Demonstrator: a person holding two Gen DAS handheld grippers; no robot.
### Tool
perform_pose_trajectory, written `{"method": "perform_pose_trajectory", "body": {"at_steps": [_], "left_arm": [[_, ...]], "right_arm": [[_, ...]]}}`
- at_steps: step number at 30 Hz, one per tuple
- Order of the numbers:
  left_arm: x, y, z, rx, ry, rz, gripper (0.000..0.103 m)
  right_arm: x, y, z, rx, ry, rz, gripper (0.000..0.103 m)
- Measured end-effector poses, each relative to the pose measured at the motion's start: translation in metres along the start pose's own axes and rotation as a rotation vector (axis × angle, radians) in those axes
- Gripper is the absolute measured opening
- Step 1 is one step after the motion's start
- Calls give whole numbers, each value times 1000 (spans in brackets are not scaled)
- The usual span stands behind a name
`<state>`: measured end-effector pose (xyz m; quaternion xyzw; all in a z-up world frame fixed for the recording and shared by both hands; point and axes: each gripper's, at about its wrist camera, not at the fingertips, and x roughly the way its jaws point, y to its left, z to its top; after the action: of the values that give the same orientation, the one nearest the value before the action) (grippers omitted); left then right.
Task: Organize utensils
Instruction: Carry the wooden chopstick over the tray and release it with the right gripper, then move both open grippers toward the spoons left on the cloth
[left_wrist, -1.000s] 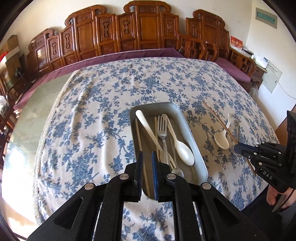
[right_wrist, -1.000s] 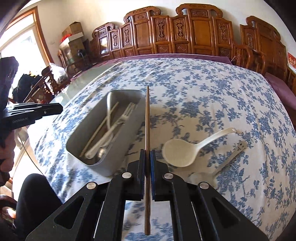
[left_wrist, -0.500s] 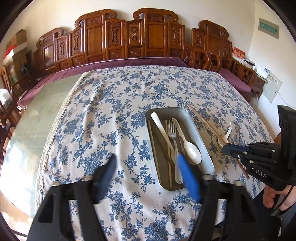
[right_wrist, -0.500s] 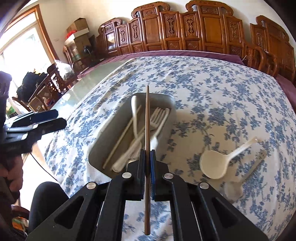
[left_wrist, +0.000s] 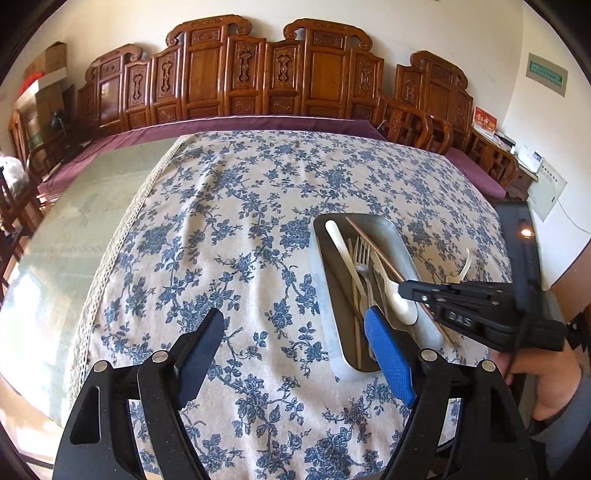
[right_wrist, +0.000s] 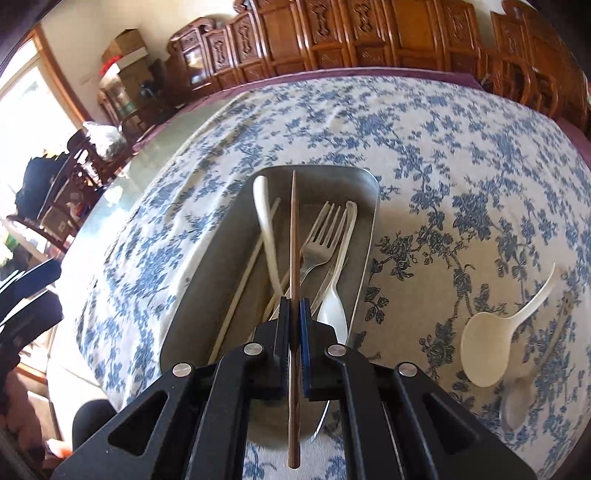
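Observation:
A grey metal tray (right_wrist: 365, 195) lies on the floral tablecloth and holds a fork (right_wrist: 317, 243), white spoons (right_wrist: 264, 221) and a pale chopstick (right_wrist: 243, 291). My right gripper (right_wrist: 294, 314) is shut on a brown chopstick (right_wrist: 293, 229) and holds it lengthwise over the tray. In the left wrist view the tray (left_wrist: 400, 240) is at right, with the right gripper (left_wrist: 406, 288) and brown chopstick (left_wrist: 373, 249) above it. My left gripper (left_wrist: 291, 343) is open and empty, near the tray's near left corner. A white ladle (right_wrist: 487, 350) and a metal spoon (right_wrist: 517, 402) lie on the cloth right of the tray.
The round table (left_wrist: 85, 229) has bare glass at the left beyond the cloth's lace edge. Carved wooden chairs (left_wrist: 258, 81) line the far side. The holder's hand (left_wrist: 554, 387) is at the right edge.
My left gripper has opened wide and drawn back to the left of the tray. My right gripper has carried the brown chopstick leftward from beside the ladle to over the tray.

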<state>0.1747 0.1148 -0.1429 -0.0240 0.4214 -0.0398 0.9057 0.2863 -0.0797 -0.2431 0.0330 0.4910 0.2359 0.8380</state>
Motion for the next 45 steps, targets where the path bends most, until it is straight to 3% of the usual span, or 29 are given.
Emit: {"method": "perform_pose_trajectory", "body": {"at_steps": [9,18,29,40,43,45], "left_arm": [[1,3,-1,-5,6,9,75],[-1,-1,-1,6,0,3,75],[-17,-25,3,48,-38,-25,75],[-43,-67,3,101,-82,-63,75],[-49,-79,-1,104,-83,-75,75],[-54,-89,-4,118,-86,-74,75]], "right_arm": [[20,1,2,18,23,-4,6],[5,3,1,-26,-22,10,8],[-80,-9,-27,-100,-144,-13,8],[-146,-53,-61,-64,-208,-106,8],[-161,-66,-69,-43,-222,-126,17],[-170,-75,-74,-31,-233,-138,18]]}}
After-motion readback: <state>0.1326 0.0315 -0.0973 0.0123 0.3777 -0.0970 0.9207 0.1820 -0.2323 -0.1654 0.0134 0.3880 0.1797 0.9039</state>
